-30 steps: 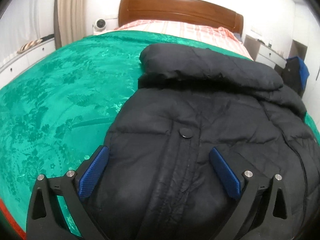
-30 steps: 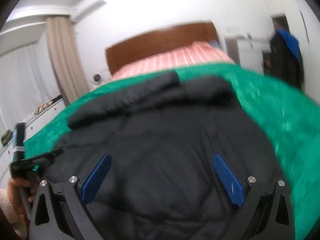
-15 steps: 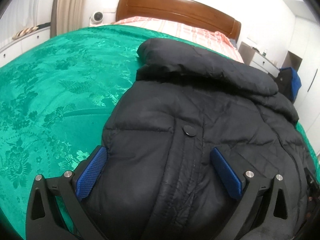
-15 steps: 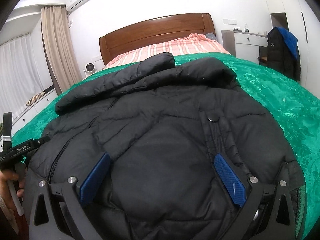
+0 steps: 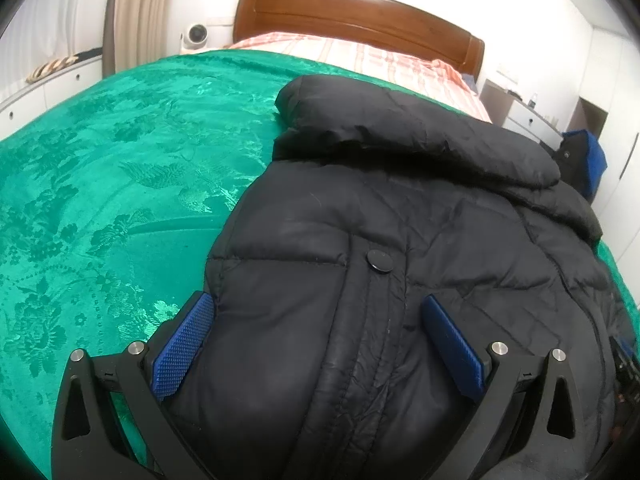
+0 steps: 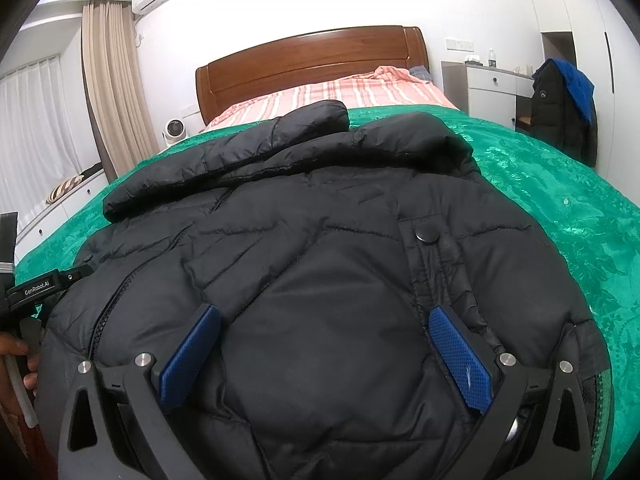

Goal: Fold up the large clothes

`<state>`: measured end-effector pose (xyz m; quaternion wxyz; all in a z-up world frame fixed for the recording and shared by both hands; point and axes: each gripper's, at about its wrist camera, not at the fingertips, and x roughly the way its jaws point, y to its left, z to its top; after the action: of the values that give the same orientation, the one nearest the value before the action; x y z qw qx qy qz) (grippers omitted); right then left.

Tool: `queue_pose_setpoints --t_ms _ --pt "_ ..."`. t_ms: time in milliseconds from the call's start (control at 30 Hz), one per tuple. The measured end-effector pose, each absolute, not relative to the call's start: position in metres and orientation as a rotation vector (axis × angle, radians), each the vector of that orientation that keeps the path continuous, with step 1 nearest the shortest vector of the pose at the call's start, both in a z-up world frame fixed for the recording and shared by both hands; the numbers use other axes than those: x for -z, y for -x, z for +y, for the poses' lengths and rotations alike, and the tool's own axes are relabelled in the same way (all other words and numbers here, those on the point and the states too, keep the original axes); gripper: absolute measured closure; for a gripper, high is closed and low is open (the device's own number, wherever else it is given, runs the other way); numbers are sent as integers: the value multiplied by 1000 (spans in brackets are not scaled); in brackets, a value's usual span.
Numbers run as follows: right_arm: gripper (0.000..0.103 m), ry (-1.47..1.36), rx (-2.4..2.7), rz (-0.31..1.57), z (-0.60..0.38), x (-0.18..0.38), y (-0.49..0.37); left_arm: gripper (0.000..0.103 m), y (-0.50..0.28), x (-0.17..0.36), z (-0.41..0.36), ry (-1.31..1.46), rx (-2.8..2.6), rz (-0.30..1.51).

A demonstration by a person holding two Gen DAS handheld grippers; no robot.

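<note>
Since half a second ago my left view has lifted a little, so more of the headboard (image 5: 360, 12) and wall shows, while the right view has barely shifted. I have the black puffer jacket (image 5: 400, 240) lying front-up on the green bedspread (image 5: 100, 200), collar toward twelve o'clock, hem toward six.

My left hand-held gripper (image 5: 316, 344) sits low over the jacket's left-hand hem edge, jaws spread wide, blue pads (image 5: 184, 344) apart with padded fabric bulging up between them; it grips nothing. A snap button (image 5: 379, 261) lies just past the pads at twelve o'clock.

My right hand-held gripper (image 6: 324, 356) is likewise released, its pads (image 6: 460, 364) wide apart over the right-hand hem. Whether either pad actually presses the cloth I can't quite tell from this angle. The zipper (image 6: 108, 304) runs at nine o'clock of that gripper, and at the far nine o'clock edge a hand (image 6: 16, 360) holds the other tool's handle.

Beyond the collar, a striped sheet (image 6: 340, 96) covers the head of the bed.
</note>
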<state>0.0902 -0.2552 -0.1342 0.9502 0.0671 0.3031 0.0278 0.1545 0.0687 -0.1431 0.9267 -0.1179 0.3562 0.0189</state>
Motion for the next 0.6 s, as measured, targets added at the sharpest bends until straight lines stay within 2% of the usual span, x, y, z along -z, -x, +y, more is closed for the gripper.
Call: queue_pose_setpoints --t_ms 600 --pt "0 -130 -53 618 -253 134 -90 0 -155 143 69 239 -41 732"
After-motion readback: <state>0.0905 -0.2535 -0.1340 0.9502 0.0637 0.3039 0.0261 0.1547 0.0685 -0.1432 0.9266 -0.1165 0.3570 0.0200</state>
